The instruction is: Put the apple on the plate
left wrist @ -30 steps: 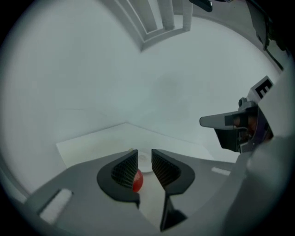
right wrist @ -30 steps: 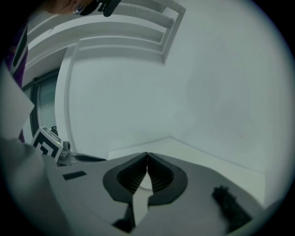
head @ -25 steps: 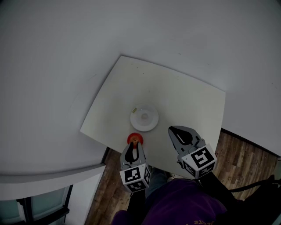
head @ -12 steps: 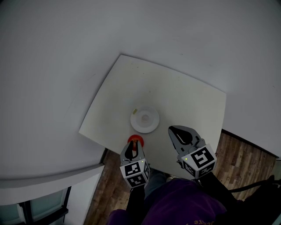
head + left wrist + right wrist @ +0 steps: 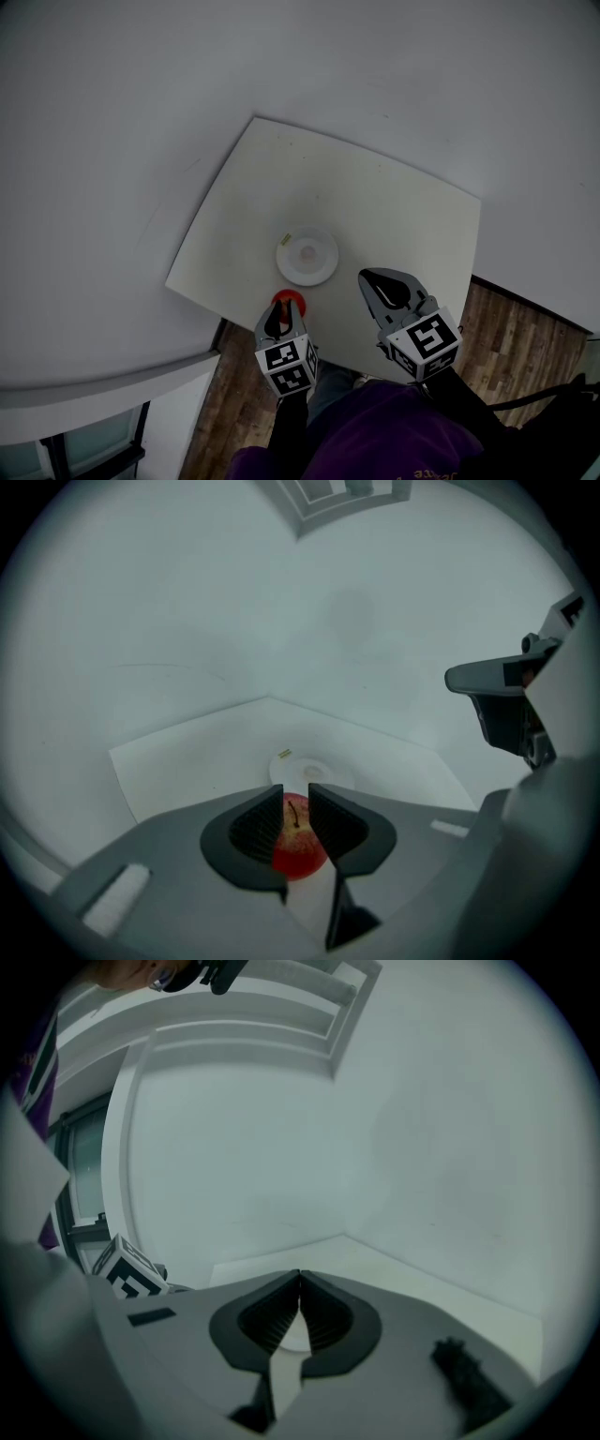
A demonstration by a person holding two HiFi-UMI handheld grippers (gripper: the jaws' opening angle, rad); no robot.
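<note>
White walls close round a pale square table (image 5: 375,206) set in a corner, with wood floor showing below its near edge. On my left gripper view the apple (image 5: 298,847) sits right between the jaws of the left gripper (image 5: 295,803), stalk up. The ribbed pads are drawn in narrow at either side of its crown. It looks to be resting on the table near the front edge, just short of the plate (image 5: 307,256); I can't say whether the pads are actually biting. The right gripper (image 5: 299,1288) hangs off to the side, jaws pressed together on nothing.

I'd judge the apple firm, rounded and smooth-skinned (so apt to roll or squirt out of a high pinch). Best hold is low across the widest part, squeezed moderately to avoid bruising.
</note>
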